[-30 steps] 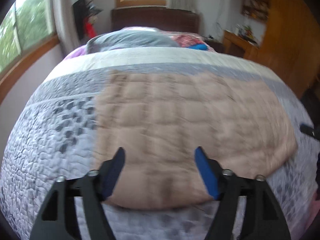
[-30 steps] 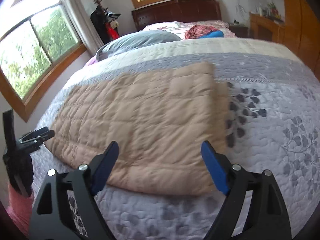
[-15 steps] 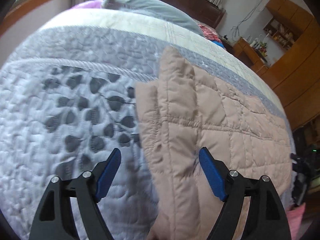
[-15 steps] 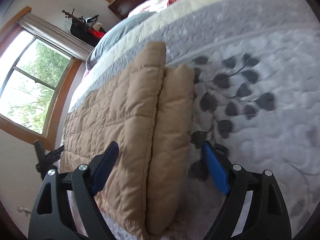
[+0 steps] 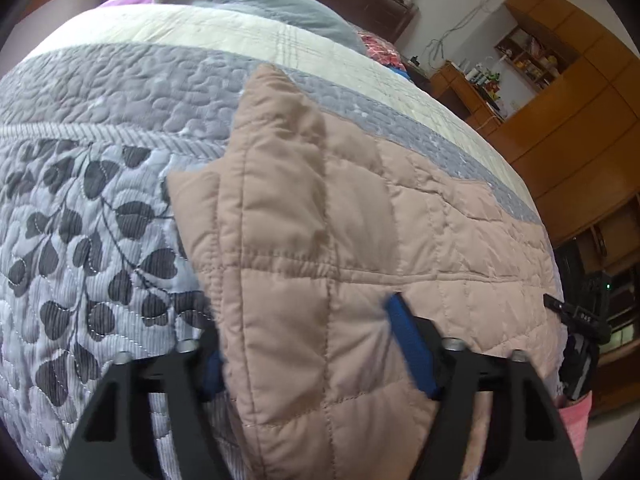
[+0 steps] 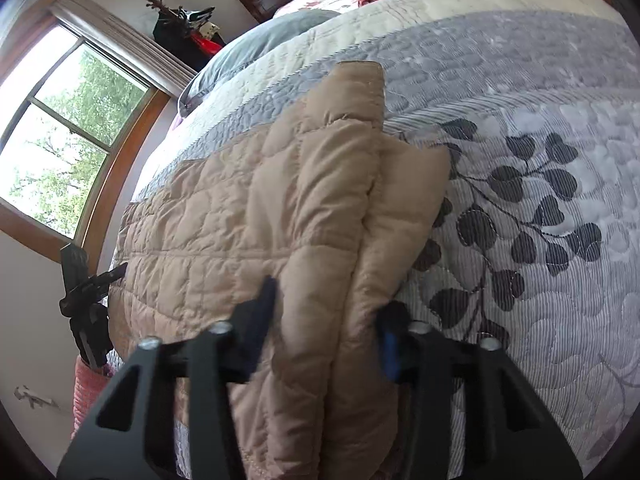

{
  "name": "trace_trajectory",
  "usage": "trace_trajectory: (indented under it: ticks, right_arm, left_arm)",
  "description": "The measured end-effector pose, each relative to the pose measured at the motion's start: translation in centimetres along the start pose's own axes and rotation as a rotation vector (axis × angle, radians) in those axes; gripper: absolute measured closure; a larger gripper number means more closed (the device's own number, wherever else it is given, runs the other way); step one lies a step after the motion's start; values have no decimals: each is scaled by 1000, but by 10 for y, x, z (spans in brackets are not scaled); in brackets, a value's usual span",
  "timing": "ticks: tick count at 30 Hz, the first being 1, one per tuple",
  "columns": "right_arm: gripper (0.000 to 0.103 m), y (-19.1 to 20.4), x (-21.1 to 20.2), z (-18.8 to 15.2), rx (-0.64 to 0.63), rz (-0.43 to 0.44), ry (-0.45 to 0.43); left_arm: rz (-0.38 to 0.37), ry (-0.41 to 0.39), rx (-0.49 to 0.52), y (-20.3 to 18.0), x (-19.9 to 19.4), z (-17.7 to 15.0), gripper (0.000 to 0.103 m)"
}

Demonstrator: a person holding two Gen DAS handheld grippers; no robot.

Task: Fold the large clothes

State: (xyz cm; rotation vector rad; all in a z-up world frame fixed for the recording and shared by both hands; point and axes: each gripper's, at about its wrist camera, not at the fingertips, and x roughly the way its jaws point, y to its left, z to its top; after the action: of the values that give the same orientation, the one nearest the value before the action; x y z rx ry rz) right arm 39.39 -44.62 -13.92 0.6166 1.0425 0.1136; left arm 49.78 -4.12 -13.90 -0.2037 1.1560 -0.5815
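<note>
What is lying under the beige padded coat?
Under the coat is the bedspread with its grey leaf print, showing around the coat. The part directly beneath is covered, so anything else there cannot be seen.

Matt tan quilted jacket [image 5: 320, 216] lies on stitched, ribbed grey cloth bedspread [image 5: 92, 240]; wardrobe [image 5: 580, 120] glossy wood.

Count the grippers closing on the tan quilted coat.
2. The left gripper straddles the tan quilted coat at its left end; the right gripper straddles its right end.
</note>
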Motion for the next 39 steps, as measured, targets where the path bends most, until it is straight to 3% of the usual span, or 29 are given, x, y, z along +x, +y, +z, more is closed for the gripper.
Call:
trace_trajectory:
  ticks: [1, 4, 7, 15, 20, 27, 34, 39]
  right_arm:
    - [76, 5, 1, 2, -2, 0, -9]
    - [84, 8, -9, -2, -4, 5, -37]
    - [87, 17, -27, -6, -9, 35, -68]
    - [88, 52, -84, -26, -53, 106, -112]
    - [88, 77, -125, -57, -96, 137, -123]
    - [88, 101, -170, -124, -159, 134, -109]
    - [88, 99, -169, -194, -145, 120, -43]
    - [88, 80, -148, -215, -88, 87, 6]
  left_arm:
    - [-8, -6, 5, -5, -1, 0, 56]
    - [-8, -42, 23, -19, -8, -3, 78]
    - [13, -85, 65, -35, -20, -8, 87]
    - [-55, -157, 102, -65, -79, -25, 90]
    - [-71, -191, 120, -65, -139, -61, 90]
    - [-17, -190, 175, -78, -201, -130, 89]
    - [6, -150, 183, -69, -210, -202, 88]
    - [80, -113, 177, -51, -185, -232, 86]
